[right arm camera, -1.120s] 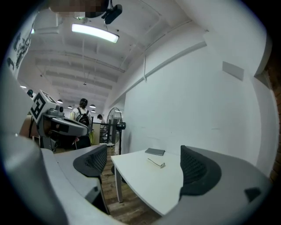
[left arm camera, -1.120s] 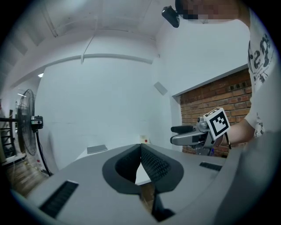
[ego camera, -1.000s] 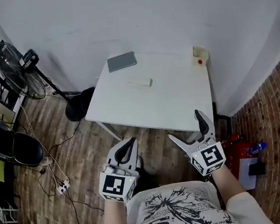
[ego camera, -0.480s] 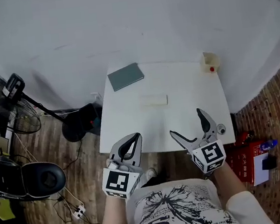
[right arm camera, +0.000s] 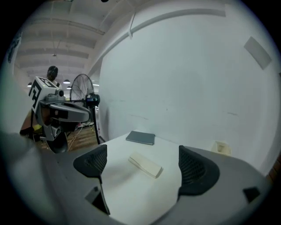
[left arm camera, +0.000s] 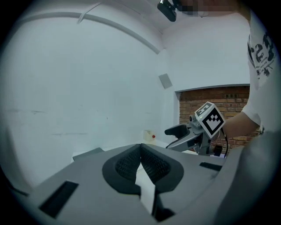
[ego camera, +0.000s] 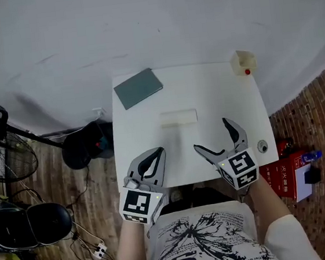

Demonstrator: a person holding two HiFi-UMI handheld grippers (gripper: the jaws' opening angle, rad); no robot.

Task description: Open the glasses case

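Our right gripper (ego camera: 211,135) is spread wide with nothing in it, and our left gripper (ego camera: 159,151) has its jaws pressed together, empty; both hover at the near edge of the white table (ego camera: 217,94). We see the cream glasses case (ego camera: 178,117) lying closed mid-table, apart from both. Beyond it, a grey pad (ego camera: 138,88) sits at the far left corner and a small cream box (ego camera: 243,62) at the far right.

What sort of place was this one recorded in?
Probably a workshop or lab corner rather than a home. A small white table stands against a bare white wall, with a brick wall beside it. A pedestal fan and loose cables sit on the wood floor.
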